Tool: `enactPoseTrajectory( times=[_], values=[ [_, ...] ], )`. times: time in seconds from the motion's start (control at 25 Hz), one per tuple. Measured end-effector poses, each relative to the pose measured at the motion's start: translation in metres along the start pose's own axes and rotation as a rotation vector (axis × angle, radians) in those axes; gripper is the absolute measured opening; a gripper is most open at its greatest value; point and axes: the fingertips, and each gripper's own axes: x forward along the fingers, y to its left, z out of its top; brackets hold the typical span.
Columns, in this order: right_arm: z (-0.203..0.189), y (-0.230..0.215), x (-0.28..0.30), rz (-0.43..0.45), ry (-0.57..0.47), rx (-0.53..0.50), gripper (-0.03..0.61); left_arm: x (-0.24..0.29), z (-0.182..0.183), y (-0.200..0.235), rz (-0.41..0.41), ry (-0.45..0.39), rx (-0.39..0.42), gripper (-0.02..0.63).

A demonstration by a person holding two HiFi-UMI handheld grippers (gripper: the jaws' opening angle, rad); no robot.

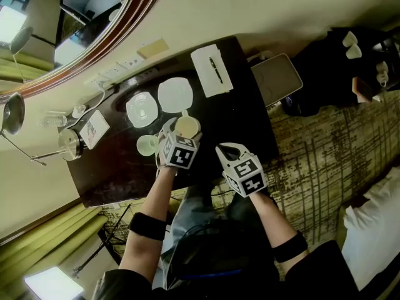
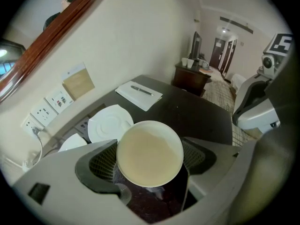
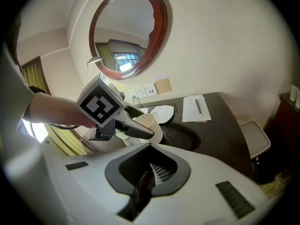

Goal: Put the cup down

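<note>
Dark table [image 1: 247, 120] is standing against a cream wall under a round mirror [image 1: 94, 24], and we are leaning over its near edge with a gripper in each hand. We are pointing the left gripper [image 1: 183, 132] steeply down, and its jaws are grasping the cup [image 1: 187, 126], one meshed pad pressing on each side just under the rim. In the left gripper view the cup [image 2: 150, 153] is sitting upright between the pads, its mouth facing up and its pale inside showing. We are looking at it over the near part of the table, but we are not managing to tell whether its base is resting on the wood. Two saucers [image 1: 141, 109] [image 1: 175, 94] are lying just beyond it toward the wall, and a notepad [image 1: 206, 74] with a pen [image 1: 216, 69] on it is lying farther along by the wall. A pale glass [image 1: 147, 145] is standing just left of the left gripper. We are keeping the right gripper [image 1: 229, 149] beside the left one and apart from the cup, its jaws [image 3: 145, 182] clenched together and gripping nothing.
</note>
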Motion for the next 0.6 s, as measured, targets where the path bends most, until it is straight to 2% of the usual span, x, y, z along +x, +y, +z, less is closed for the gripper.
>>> enactPoseTrajectory(
  times=[0.24, 0.6],
  values=[
    [0.019, 0.012, 0.010, 0.026, -0.008, -0.030, 0.012, -0.013, 0.030, 0.022, 0.014, -0.040, -0.006, 0.411],
    [0.055, 0.039, 0.036, 0.091, -0.017, -0.116, 0.011, -0.011, 0.071, 0.080, 0.077, -0.067, 0.008, 0.411]
  ],
)
